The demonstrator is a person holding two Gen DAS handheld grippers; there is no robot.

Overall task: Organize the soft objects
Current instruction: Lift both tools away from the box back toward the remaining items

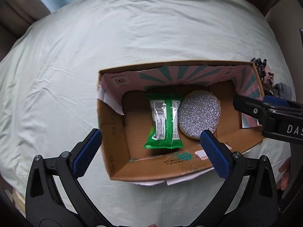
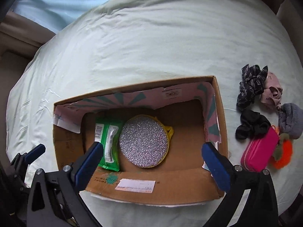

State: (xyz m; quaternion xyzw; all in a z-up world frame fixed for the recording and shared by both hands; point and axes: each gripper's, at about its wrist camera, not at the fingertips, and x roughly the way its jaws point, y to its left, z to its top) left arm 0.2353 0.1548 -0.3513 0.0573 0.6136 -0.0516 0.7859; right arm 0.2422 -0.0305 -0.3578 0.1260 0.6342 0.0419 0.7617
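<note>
An open cardboard box (image 1: 115, 132) (image 2: 68, 147) sits on a pale green bedsheet. Inside lie a green wipes packet (image 1: 162, 121) (image 2: 109, 143) and a round silver glitter pouch (image 1: 198, 115) (image 2: 144, 141) with a yellow rim. My left gripper (image 1: 149, 151) is open and empty above the box's near edge. My right gripper (image 2: 151, 158) is open and empty above the box; its side shows in the left wrist view (image 1: 265, 111). Right of the box lie a patterned black scrunchie (image 2: 250, 83), a pink cloth piece (image 2: 272, 92), a plain black scrunchie (image 2: 251, 124), a grey fuzzy item (image 2: 291, 121), a magenta pouch (image 2: 259, 151) and an orange pom-pom (image 2: 284, 157).
The bedsheet (image 1: 132, 37) (image 2: 151, 47) spreads wide beyond the box. A light blue curtain (image 2: 56, 0) hangs at the far left. Brown furniture edges (image 1: 15, 15) border the bed. The left gripper's finger shows at the left of the right wrist view (image 2: 34, 153).
</note>
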